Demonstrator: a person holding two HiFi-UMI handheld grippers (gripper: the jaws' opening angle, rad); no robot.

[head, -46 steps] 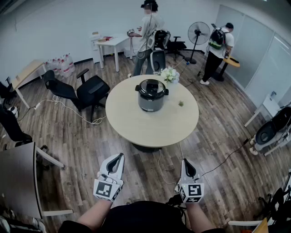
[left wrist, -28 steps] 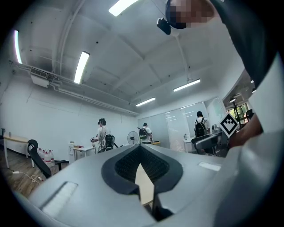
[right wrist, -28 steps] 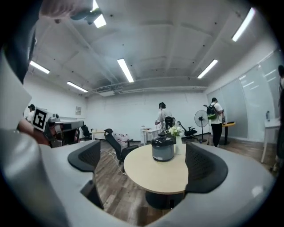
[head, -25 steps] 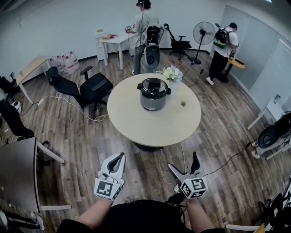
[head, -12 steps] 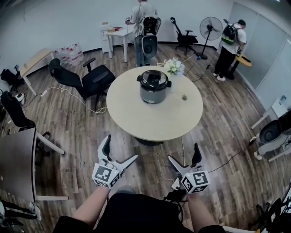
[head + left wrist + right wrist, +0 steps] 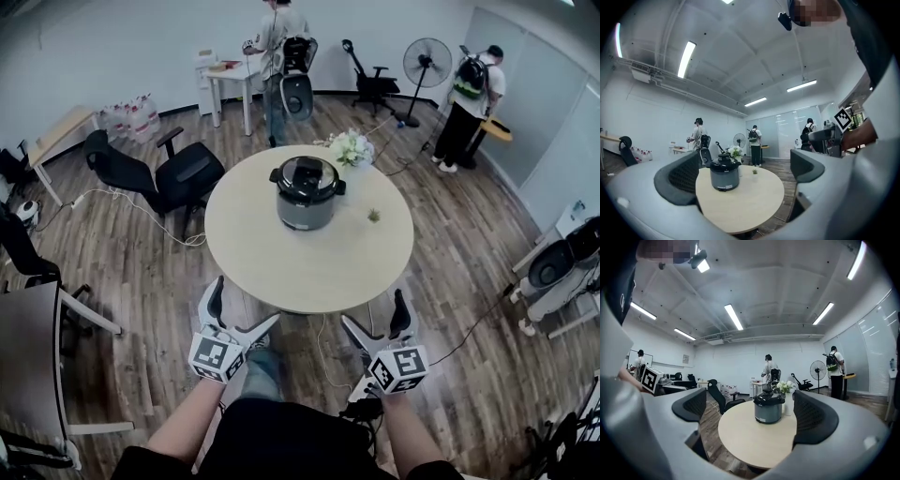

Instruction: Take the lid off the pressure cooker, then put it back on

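While both grippers are held low at the near edge of the head view, short of the table, the pressure cooker (image 6: 306, 199) is seen standing toward the far side of a round, pale wooden table (image 6: 281, 277), well apart from both tools. Its black lid (image 6: 307, 176) is seated on the grey pot. A small pale label (image 6: 723, 186) is carried low on the cooker's front, but its print is too small to be read, and no brand name can be made out.

The left gripper (image 6: 246, 302) has just been opening; its jaws are spread wide and nothing is held between them. The jaws of the right gripper (image 6: 375, 311) are likewise spread wide with nothing gripped. Each gripper is topped by a white cube printed with black square markers; no letters are shown on them.

A vase of white flowers (image 6: 352, 148) is placed just behind the cooker, and a tiny green plant (image 6: 373, 215) is set to its right. A black office chair (image 6: 183, 173) is parked left of the table. Farther back, a person (image 6: 275, 37) is stood at a white desk, and another person with a backpack (image 6: 471, 89) is stood near a pedestal fan (image 6: 427, 64).
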